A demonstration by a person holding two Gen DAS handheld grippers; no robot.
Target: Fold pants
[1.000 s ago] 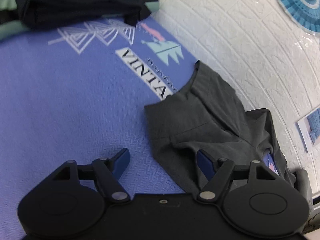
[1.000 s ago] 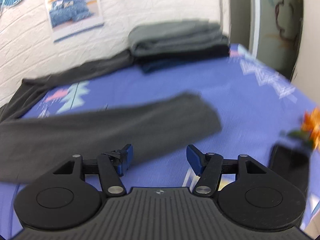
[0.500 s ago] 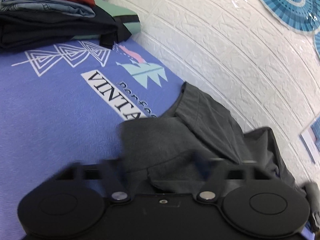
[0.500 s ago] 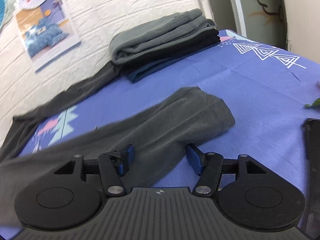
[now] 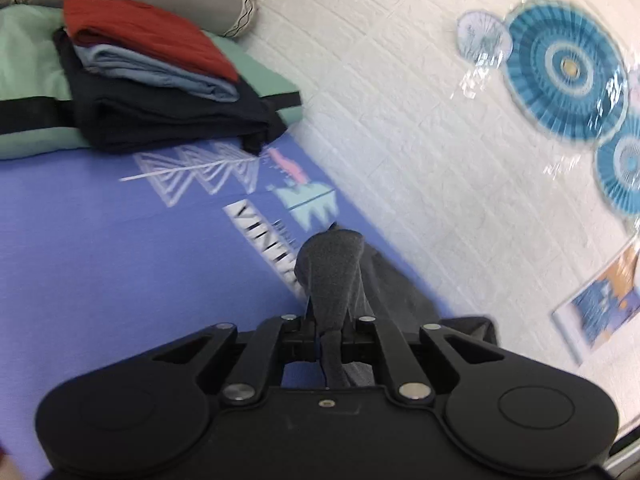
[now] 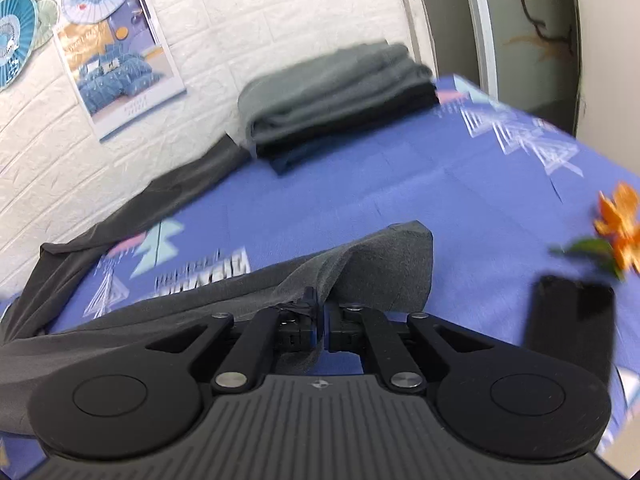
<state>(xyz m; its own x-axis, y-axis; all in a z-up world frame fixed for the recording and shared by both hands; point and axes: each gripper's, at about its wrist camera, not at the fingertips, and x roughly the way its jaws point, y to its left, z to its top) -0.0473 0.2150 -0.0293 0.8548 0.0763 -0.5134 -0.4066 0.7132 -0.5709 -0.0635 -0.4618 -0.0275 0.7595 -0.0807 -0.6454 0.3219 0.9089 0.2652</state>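
My left claw (image 5: 330, 344) is clamped on a pinch of the pants (image 5: 334, 276), the grey cloth rising in a soft hump just ahead of the fingers. My right claw (image 6: 320, 328) is closed on the same pants (image 6: 384, 268) at a leg end, where the hem lifts off the bed (image 6: 400, 184) and drapes to the left of the claw.

Judging from this, I am at the lift that starts a fold. To do it well I should raise both ends level, keep the cloth taut between the claws so no crease bunches in the middle, and carry the leg end over toward the waist, laying it down edge to edge before letting go. The grip on the right looks thin, at the very edge, so a sharp tug could pull it free.

The pants are a matte, fine-knit grey, limp and heavy enough to sag. The bed cover beneath is a flat blue-violet weave with white printed triangles and lettering.

Farther ahead of the left claw sits a stack (image 5: 160, 88) of folded clothes, red on pale blue on black. Ahead of the right claw lies a grey and dark pile (image 6: 336, 100), against a white embossed brick wall (image 6: 280, 20).
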